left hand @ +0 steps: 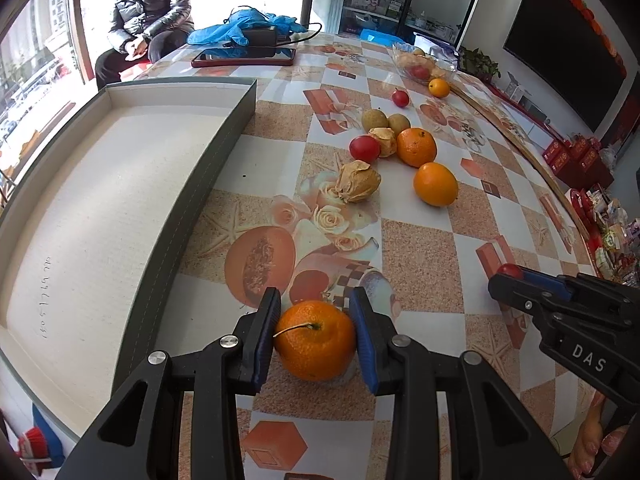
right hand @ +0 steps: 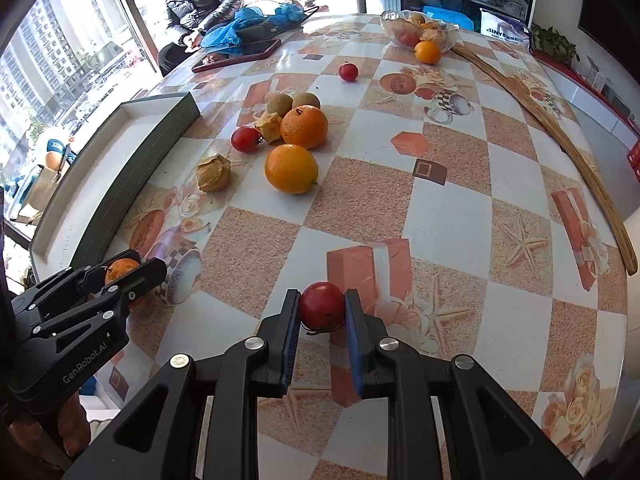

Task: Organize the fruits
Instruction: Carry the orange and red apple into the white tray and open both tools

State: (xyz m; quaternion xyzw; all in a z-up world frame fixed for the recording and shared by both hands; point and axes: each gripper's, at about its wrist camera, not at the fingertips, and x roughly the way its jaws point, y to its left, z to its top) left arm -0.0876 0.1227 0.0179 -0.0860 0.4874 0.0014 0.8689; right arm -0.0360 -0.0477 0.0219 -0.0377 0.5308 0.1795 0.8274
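My left gripper (left hand: 316,332) is shut on a stemmed orange tangerine (left hand: 315,345) low over the table, just right of the empty grey box lid (left hand: 120,184). It also shows in the right wrist view (right hand: 132,270). My right gripper (right hand: 322,312) is shut on a small red tomato (right hand: 322,305) near the table's front; the left wrist view shows it too (left hand: 508,276). Loose fruit lies mid-table: two oranges (left hand: 435,189) (left hand: 416,147), a red tomato (left hand: 364,148), two husked physalis (left hand: 357,181), two kiwis (left hand: 374,119).
A glass bowl (right hand: 420,30) of fruit stands at the far end with an orange (right hand: 427,52) and a red fruit (right hand: 347,71) near it. A phone (left hand: 244,57), blue cloth and a seated person are at the back. A long wooden stick (right hand: 560,136) lies along the right edge.
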